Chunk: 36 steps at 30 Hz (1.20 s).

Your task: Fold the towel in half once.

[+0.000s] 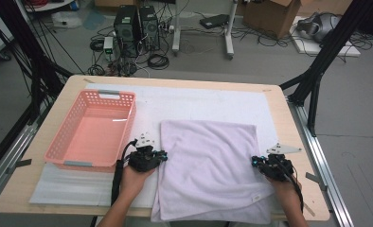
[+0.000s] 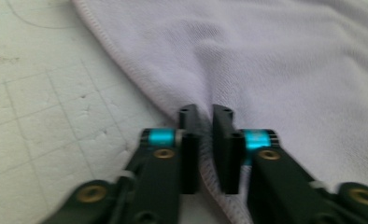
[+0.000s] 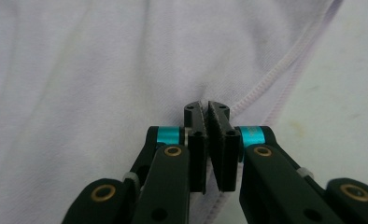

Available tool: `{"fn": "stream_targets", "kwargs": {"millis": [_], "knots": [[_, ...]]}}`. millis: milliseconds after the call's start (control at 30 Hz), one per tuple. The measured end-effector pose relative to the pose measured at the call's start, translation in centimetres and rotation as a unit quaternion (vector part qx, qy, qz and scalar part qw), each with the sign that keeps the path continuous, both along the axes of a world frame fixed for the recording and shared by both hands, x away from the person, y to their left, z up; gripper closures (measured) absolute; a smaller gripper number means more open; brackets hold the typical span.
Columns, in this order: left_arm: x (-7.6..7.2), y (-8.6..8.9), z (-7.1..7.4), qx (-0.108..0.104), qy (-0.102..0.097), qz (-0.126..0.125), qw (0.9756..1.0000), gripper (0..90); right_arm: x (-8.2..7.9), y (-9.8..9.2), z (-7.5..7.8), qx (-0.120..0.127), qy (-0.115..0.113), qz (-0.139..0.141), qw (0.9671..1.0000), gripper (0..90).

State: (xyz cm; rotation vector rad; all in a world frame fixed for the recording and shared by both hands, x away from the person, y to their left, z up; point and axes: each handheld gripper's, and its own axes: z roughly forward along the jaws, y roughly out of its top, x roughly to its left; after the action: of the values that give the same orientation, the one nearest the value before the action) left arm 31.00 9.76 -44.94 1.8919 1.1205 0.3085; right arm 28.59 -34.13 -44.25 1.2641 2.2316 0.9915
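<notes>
A pale lilac towel [image 1: 208, 165] lies spread on the white mat, its near end hanging over the table's front edge. My left gripper [image 1: 164, 155] is at the towel's left edge, about halfway along it. In the left gripper view the jaws [image 2: 205, 112] are pinched on the towel's stitched hem [image 2: 275, 60]. My right gripper [image 1: 254, 161] is at the towel's right edge, level with the left one. In the right gripper view its jaws [image 3: 206, 107] are pressed together on a fold of the cloth [image 3: 102, 70] just inside the hem.
A pink plastic basket [image 1: 92, 130], with nothing in it, stands left of the towel, close to my left hand. The white mat [image 1: 199, 101] covers most of the wooden table [image 1: 293, 142]. Black frame legs rise at both sides.
</notes>
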Motion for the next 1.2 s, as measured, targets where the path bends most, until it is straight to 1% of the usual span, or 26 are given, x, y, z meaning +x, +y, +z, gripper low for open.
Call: {"fn": "stream_targets", "kwargs": {"millis": [67,133,167,233,300,333,400,433,467,500,533,567,600,633,667,700,733,800,833,867,900,933,967,1000,1133,1200], "knots": [[0.7,0.0,0.6,0.014,-0.01,0.007,0.9998,86.0,0.4,-0.5,0.1,0.008,-0.017,-0.02,0.9996,86.6],[1.4,0.3,1.1,0.003,-0.025,0.026,0.9993,86.4,0.9,-1.3,0.2,0.018,-0.036,-0.044,0.9982,86.6],[1.9,0.3,1.3,0.005,-0.02,0.03,0.9993,86.3,1.2,-1.6,0.2,0.028,-0.039,-0.052,0.9975,86.6],[2.7,0.2,1.5,0.011,-0.03,0.04,0.9987,86.3,1.8,-1.8,0.2,0.036,-0.046,-0.067,0.9961,86.6],[3.4,-0.1,1.5,0.015,-0.037,0.048,0.9981,86.3,2.3,-1.7,0.2,0.027,-0.054,-0.079,0.995,86.6],[3.7,-0.2,1.5,0.02,-0.034,0.052,0.9979,86.4,2.6,-1.6,0.3,0.024,-0.061,-0.086,0.9942,86.6],[4.1,-0.3,1.2,0.011,-0.032,0.061,0.9976,86.2,3.0,-1.3,0.3,0.01,-0.069,-0.1,0.9925,86.5],[4.1,-0.4,1.2,0.009,-0.03,0.063,0.9975,84.5,3.3,-1.2,0.3,0.01,-0.065,-0.104,0.9924,85.5],[3.9,-0.4,1.2,0.014,-0.031,0.064,0.9974,77.9,3.4,-1.0,0.3,0.009,-0.062,-0.109,0.9921,84.5],[3.4,-0.2,1.4,0.004,-0.033,0.06,0.9977,70.7,3.3,-1.0,0.4,0.012,-0.066,-0.108,0.9919,83.3],[3.0,0.0,1.6,-0.001,-0.026,0.048,0.9985,64.8,3.0,-1.1,0.7,0.024,-0.067,-0.105,0.992,80.6],[2.3,0.1,1.8,-0.008,-0.035,0.041,0.9985,59.5,2.6,-1.3,0.9,0.041,-0.067,-0.096,0.9922,77.3],[1.5,0.3,1.9,-0.015,-0.047,0.032,0.9983,58.5,2.0,-1.5,1.1,0.055,-0.067,-0.087,0.9925,74.1],[0.8,0.6,1.9,-0.024,-0.05,0.026,0.9981,58.3,1.5,-1.7,1.3,0.068,-0.065,-0.078,0.9924,70.2],[0.3,0.7,1.7,-0.032,-0.042,0.021,0.9984,56.7,1.0,-2.0,1.3,0.083,-0.056,-0.07,0.9925,65.2],[0.0,0.8,1.4,-0.035,-0.026,0.013,0.999,53.9,0.8,-2.3,1.1,0.09,-0.038,-0.064,0.9931,61.1],[-0.2,0.7,0.9,-0.037,-0.01,0.008,0.9992,52.6,0.6,-2.3,0.8,0.084,-0.019,-0.066,0.994,59.4],[0.0,0.3,-0.2,-0.031,0.024,0.002,0.9992,48.5,0.7,-2.1,-0.2,0.068,0.0,-0.05,0.9964,59.4],[-0.1,0.0,-0.4,-0.029,0.019,0.003,0.9994,47.0,0.8,-1.8,-0.6,0.059,0.007,-0.041,0.9974,61.6],[-0.2,-0.2,-0.4,-0.027,0.014,-0.002,0.9995,49.6,0.9,-1.5,-0.8,0.05,0.005,-0.036,0.9981,65.0],[-0.2,-0.5,-0.4,-0.006,0.011,-0.004,0.9999,64.2,1.0,-1.3,-0.8,0.048,-0.003,-0.031,0.9983,77.0],[-0.2,-0.7,-0.2,0.008,0.0,0.0,1.0,77.1,1.2,-1.2,-0.7,0.039,-0.005,-0.028,0.9988,81.0],[0.0,-0.7,-0.1,0.013,-0.002,0.007,0.9999,85.6,1.5,-1.0,-0.5,0.029,-0.011,-0.034,0.9989,84.5],[0.3,-0.7,0.1,0.015,-0.001,0.018,0.9997,85.9,1.7,-0.9,-0.3,0.02,-0.022,-0.045,0.9985,84.6],[1.5,-0.3,0.6,-0.002,-0.033,0.063,0.9975,86.5,3.2,-0.6,0.2,-0.001,-0.045,-0.082,0.9956,84.7],[2.1,-0.3,0.1,-0.007,-0.032,0.075,0.9967,86.4,4.0,-0.6,0.1,-0.005,-0.056,-0.094,0.994,84.7]]}}
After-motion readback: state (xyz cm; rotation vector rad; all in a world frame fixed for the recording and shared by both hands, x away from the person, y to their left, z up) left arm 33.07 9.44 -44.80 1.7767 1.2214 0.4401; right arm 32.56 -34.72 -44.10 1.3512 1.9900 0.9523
